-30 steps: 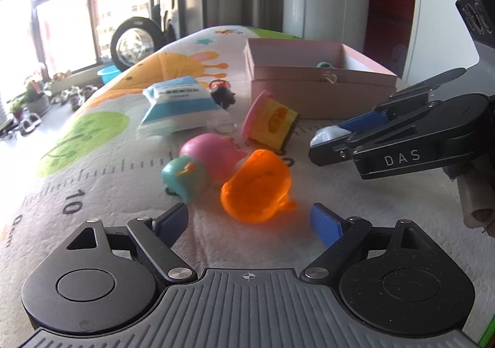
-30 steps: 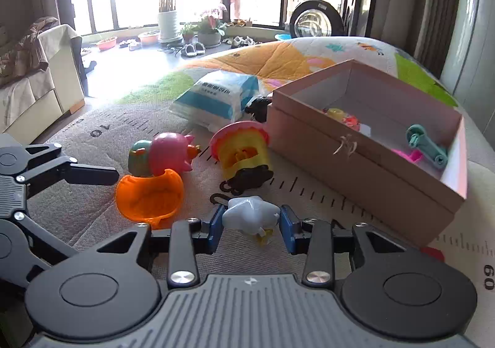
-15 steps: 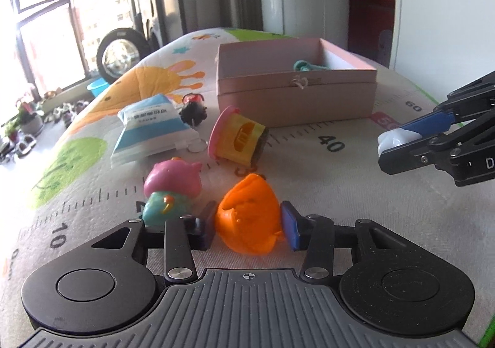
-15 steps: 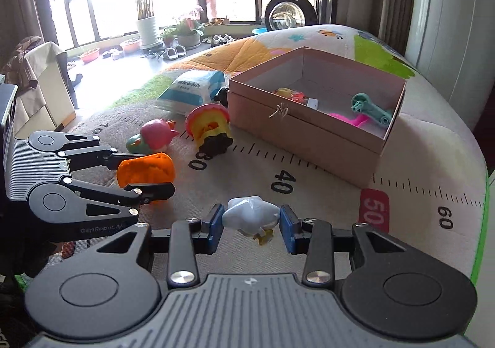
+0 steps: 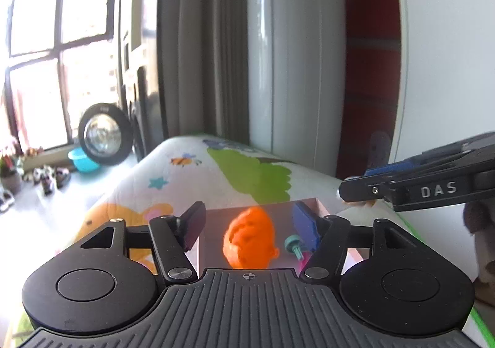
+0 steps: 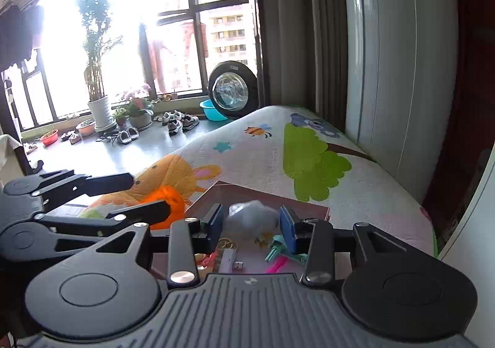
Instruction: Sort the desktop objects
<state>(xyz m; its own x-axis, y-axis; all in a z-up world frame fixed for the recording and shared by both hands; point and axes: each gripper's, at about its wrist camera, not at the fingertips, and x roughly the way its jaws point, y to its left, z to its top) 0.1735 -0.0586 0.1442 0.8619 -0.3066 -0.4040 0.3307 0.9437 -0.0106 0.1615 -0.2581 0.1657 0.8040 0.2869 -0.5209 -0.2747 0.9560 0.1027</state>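
Note:
In the left wrist view my left gripper is open above the pink box. The orange toy is between the spread fingers, touching neither, over the box. In the right wrist view my right gripper is open over the same box. The white star toy, blurred, sits loose in the gap between its fingers. The right gripper also shows in the left wrist view at the right. The left gripper and the orange toy show at the left of the right wrist view.
Inside the box lie a teal clip, a pink piece, a white USB stick and small trinkets. The box stands on a cartoon-printed mat. A wall and curtain stand behind; the mat's edge drops off at the right.
Both grippers rose and moved over the box, then opened. The orange toy and the white star, gripped half a second ago, are now loose between the spread fingers.

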